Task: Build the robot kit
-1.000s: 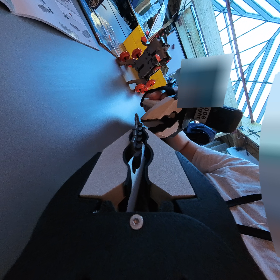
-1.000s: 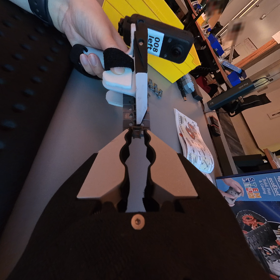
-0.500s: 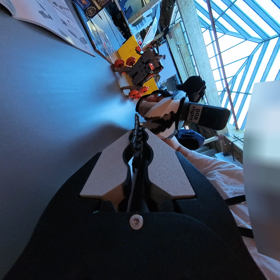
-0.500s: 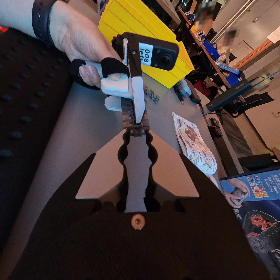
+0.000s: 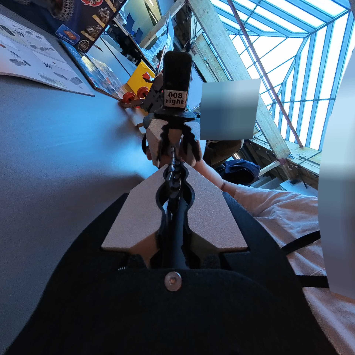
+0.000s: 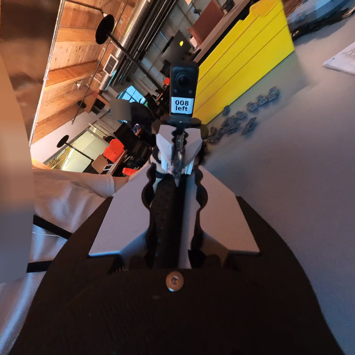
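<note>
Where the grey matte tabletop runs back to a yellow plastic bin, the room opens into timber-clad walls on one side and a glazed roof of blue-white panes on the other. An open instruction booklet and a dark printed box lie along the far edge, with a dark brick-built model on orange wheels just beyond. Loose grey toy-brick pieces are scattered near the bin, well apart from both tools. The left hand-held gripper is closed on a slim black toothed strip of linked plastic pieces, held off the surface. The right hand-held gripper faces it tip to tip with its fingers spread, the strip's end between their tips. Bare tabletop lies to either side of the pair.
</note>
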